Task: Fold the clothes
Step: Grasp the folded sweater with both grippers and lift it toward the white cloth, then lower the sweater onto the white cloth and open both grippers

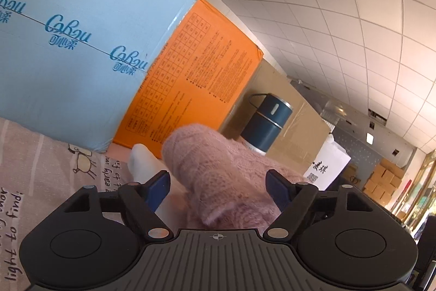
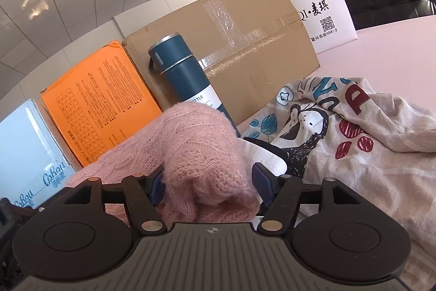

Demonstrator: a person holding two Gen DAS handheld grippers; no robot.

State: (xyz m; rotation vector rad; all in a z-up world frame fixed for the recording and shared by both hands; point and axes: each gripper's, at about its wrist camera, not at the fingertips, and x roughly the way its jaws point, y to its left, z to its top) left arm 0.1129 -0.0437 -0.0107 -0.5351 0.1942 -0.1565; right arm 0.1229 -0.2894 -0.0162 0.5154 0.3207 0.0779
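Both views sit low behind their tool and look forward, tilted up enough to take in the ceiling. Each is very close to the pink knit garment (image 1: 218, 176), which fills centre frame. Both share the orange box (image 1: 196, 78) and blue flask (image 2: 185, 72); the right view also faces the printed cloth (image 2: 340, 127).

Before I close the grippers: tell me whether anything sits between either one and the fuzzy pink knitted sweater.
Nothing visible does: the fuzzy pink knitted sweater already bulges between the left gripper fingers and between the right gripper fingers.

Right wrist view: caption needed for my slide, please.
Right gripper open around a fuzzy pink knitted sweater, dark blue steel flask and cardboard box behind.
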